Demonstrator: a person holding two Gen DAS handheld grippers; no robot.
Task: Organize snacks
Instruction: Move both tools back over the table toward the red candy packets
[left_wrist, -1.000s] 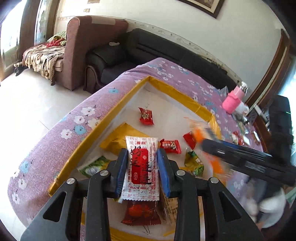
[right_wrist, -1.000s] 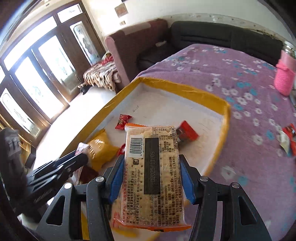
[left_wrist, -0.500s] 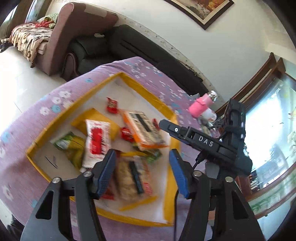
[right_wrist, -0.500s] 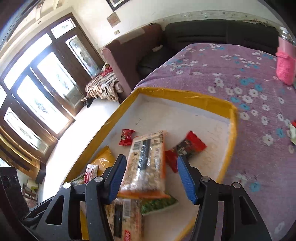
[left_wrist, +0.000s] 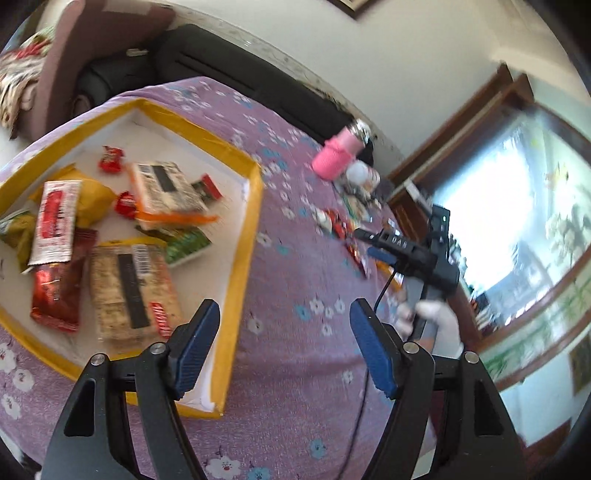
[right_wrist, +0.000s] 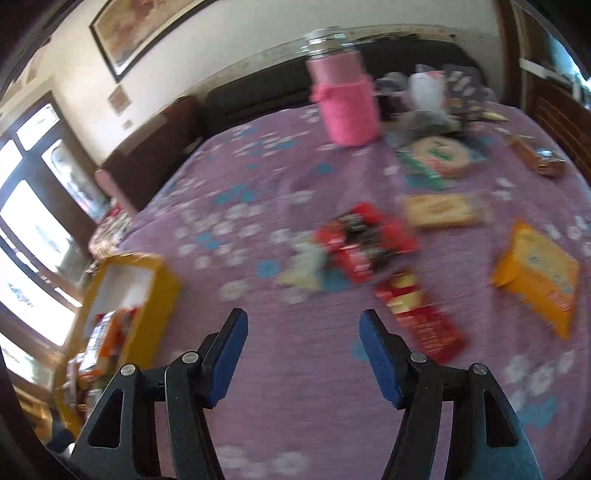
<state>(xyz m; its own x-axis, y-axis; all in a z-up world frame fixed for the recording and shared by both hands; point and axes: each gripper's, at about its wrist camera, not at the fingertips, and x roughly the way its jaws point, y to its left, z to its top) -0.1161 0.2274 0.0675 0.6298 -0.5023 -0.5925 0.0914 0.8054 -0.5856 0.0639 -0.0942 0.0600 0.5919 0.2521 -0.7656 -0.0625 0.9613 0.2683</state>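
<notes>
A yellow-rimmed tray (left_wrist: 246, 236) on the purple floral cloth holds several snack packets, among them a white-and-red sachet (left_wrist: 53, 218) and two cracker packs (left_wrist: 164, 186) (left_wrist: 129, 291). My left gripper (left_wrist: 282, 332) is open and empty, above the cloth just right of the tray. My right gripper (right_wrist: 302, 338) is open and empty, over the cloth; it also shows in the left wrist view (left_wrist: 373, 243). Ahead of it lie loose snacks: red packets (right_wrist: 360, 240), a red-and-yellow packet (right_wrist: 421, 321), an orange pack (right_wrist: 535, 273) and a cracker pack (right_wrist: 441, 210). The tray shows at the right wrist view's left edge (right_wrist: 155, 288).
A pink-sleeved bottle (right_wrist: 345, 99) stands at the table's far side, with a round green-and-white packet (right_wrist: 437, 155) and clutter beside it. A dark sofa (left_wrist: 221, 62) runs behind the table. A window (left_wrist: 517, 206) lies to the right.
Both grippers have let go of their packets, which now lie in the tray. Both have swung right, away from the tray toward the loose snacks on the cloth.
</notes>
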